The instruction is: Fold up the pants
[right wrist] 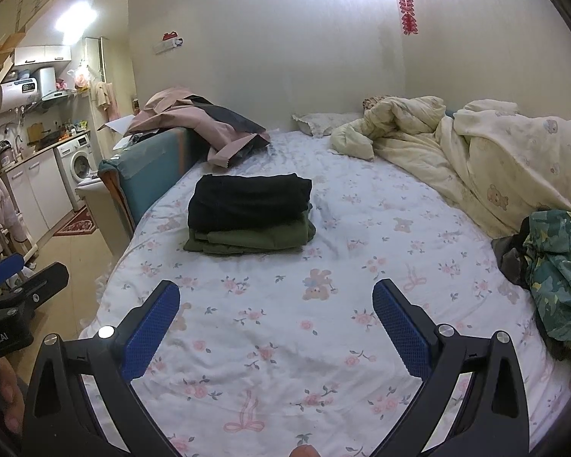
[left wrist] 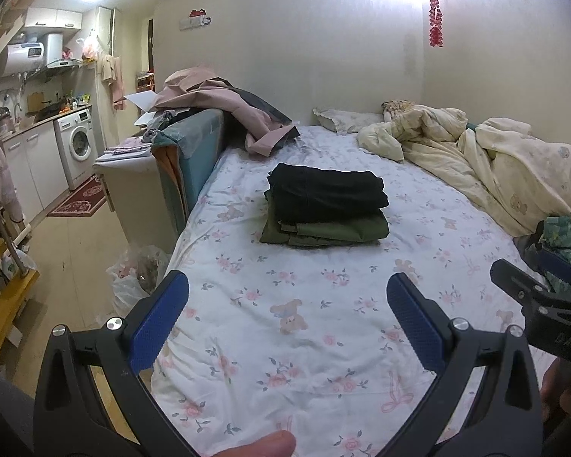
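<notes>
Two grippers hover over the near end of a bed, each with its blue-padded fingers spread wide and holding nothing: the left gripper [left wrist: 287,292] on the bed's left side, the right gripper [right wrist: 276,300] beside it. Beneath them stretches a white floral bedsheet [right wrist: 278,342] printed with bears and bows. A camouflage-patterned garment [right wrist: 559,278] lies crumpled at the bed's right edge. Farther up, near the middle of the mattress, folded black pants [left wrist: 325,192] sit squarely on top of folded olive-green pants [left wrist: 323,230], the stack well apart from both grippers. Beyond it, a cream quilt [left wrist: 476,160] is bunched along the right side, a pillow [left wrist: 346,120] rests at the head, and pink clothing [left wrist: 224,103] spills over the teal board on the left.
</notes>
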`<action>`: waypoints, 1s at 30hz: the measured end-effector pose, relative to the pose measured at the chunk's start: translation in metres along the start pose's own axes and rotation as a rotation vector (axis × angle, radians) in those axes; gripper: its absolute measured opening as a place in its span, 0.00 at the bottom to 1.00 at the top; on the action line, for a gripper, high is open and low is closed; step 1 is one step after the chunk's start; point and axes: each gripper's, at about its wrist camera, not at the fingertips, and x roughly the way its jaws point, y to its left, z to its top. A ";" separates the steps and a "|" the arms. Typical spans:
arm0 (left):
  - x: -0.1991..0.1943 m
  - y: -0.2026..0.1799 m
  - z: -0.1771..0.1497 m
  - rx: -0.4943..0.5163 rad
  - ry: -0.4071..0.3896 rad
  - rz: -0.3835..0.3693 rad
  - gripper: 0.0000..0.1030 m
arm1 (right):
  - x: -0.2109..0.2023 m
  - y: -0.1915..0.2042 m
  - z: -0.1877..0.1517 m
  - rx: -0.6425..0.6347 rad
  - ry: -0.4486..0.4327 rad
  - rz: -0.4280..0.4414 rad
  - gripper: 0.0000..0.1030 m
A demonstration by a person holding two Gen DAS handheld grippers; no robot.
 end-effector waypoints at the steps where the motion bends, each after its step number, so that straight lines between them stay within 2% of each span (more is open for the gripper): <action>1: 0.000 0.000 0.000 0.003 -0.003 0.002 1.00 | 0.000 0.000 0.000 -0.002 -0.002 0.000 1.00; 30: 0.003 0.003 0.000 0.001 -0.004 0.001 1.00 | -0.001 0.002 0.000 -0.011 -0.008 -0.004 1.00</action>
